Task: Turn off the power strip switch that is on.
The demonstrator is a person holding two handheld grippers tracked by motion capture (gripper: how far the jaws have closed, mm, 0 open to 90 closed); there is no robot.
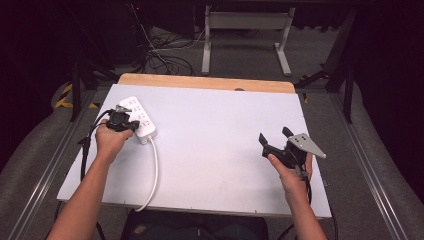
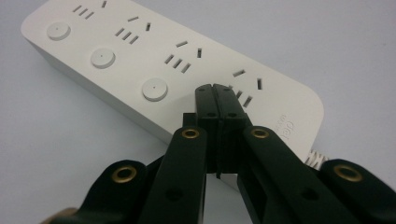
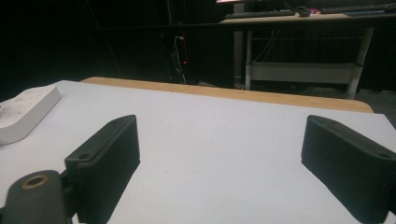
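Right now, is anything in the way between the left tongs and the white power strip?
Nothing visible is. The left tongs, shut with nothing between them, sit right over the power strip, with their tips near its fourth button. Whether they touch it is unclear.

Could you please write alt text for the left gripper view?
The left gripper, jaws shut together, hovers its tips over a white power strip on a pale table. The strip shows three round buttons and four socket groups.

Left gripper point(image 2: 215, 91): matte black plastic jaws on black link arms, brass-ringed pivot holes, ribbed pads. Black cable point(image 1: 86, 145) trailed at left of high view. Right gripper point(image 1: 274, 137): same black build, grey three-cornered plate point(image 1: 306, 144) on top. Forearms bare, no sleeves.
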